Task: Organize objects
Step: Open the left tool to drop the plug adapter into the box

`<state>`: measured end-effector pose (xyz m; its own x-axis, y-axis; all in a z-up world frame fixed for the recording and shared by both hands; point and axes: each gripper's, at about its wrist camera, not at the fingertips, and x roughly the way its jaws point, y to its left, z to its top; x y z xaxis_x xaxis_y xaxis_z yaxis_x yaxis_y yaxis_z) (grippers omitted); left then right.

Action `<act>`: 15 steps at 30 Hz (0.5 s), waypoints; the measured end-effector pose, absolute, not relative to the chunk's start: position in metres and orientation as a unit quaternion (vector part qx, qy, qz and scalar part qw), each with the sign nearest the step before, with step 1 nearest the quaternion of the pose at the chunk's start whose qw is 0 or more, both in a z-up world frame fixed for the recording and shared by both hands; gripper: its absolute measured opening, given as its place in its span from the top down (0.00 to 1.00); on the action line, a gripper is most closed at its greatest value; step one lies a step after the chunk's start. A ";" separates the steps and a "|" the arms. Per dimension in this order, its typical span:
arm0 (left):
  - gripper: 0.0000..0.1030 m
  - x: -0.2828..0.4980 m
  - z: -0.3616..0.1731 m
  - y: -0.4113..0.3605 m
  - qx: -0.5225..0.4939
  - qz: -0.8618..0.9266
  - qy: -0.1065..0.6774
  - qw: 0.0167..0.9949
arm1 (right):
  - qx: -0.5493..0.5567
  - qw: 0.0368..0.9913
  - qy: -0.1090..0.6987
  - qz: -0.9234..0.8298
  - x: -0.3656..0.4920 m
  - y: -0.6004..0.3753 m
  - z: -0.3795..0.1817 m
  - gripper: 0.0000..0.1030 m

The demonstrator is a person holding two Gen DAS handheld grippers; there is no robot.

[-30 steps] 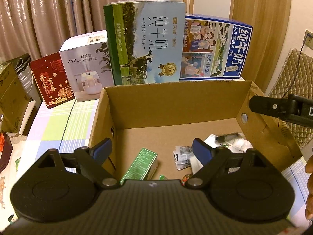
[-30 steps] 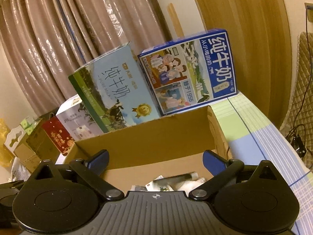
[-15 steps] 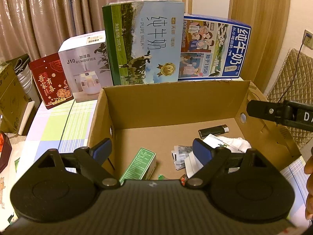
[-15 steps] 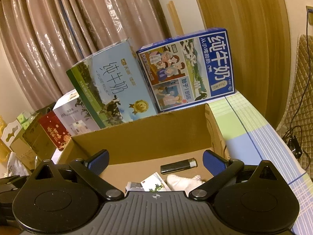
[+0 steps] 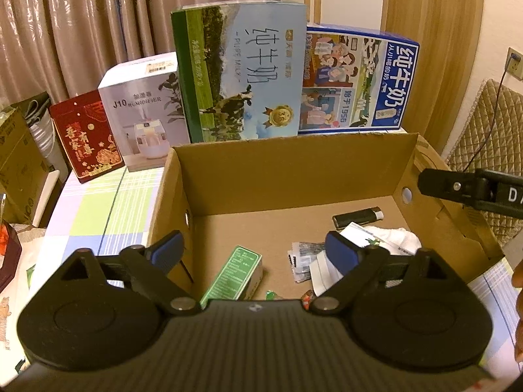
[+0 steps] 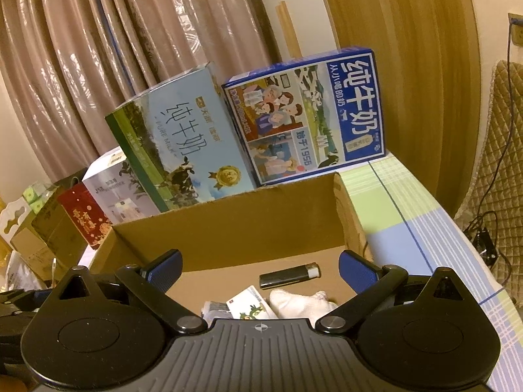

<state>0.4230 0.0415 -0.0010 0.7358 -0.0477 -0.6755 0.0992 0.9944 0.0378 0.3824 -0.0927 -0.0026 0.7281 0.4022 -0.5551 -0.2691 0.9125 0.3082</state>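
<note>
From my seat at the controls, the biggest thing in front of me is the table with its checked cloth (image 5: 108,205), and on it sits the open cardboard box (image 5: 294,176) that fills the middle of both views. Behind the box's far wall stand two milk cartons side by side, the green-and-sky one (image 5: 242,78) on the left and the blue one (image 5: 356,78) on the right, touching or nearly so. Further left sits a white humidifier box (image 5: 143,111), then a red gift box (image 5: 85,137) beside it. My left gripper (image 5: 255,251) hovers over the near edge of the box with its jaws spread wide and nothing between them; my right gripper (image 6: 260,266) is likewise wide and empty, looking into the right half of the box. Inside, on the box floor, a white cloth (image 6: 304,303) lies bunched near the right wall, with a white printed packet (image 6: 250,303) touching its left side and a small dark-printed sachet (image 5: 302,256) just left of that. A small green box (image 5: 233,274) lies flat near the front left. The black lighter (image 6: 289,276) lies on its side on the floor, just beyond the cloth toward the far wall, its pale cap pointing right.
</note>
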 end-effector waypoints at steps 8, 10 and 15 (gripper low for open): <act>0.01 0.409 0.005 0.051 0.031 -0.041 0.355 0.933 | 0.101 0.922 0.331 0.175 0.376 -0.106 0.003 0.02; 0.01 0.402 0.011 0.052 0.027 -0.044 0.353 0.934 | 0.101 0.920 0.335 0.177 0.370 -0.109 0.007 0.02; 0.01 0.372 0.026 0.049 0.022 -0.058 0.342 0.937 | 0.085 0.918 0.344 0.180 0.348 -0.114 0.015 0.02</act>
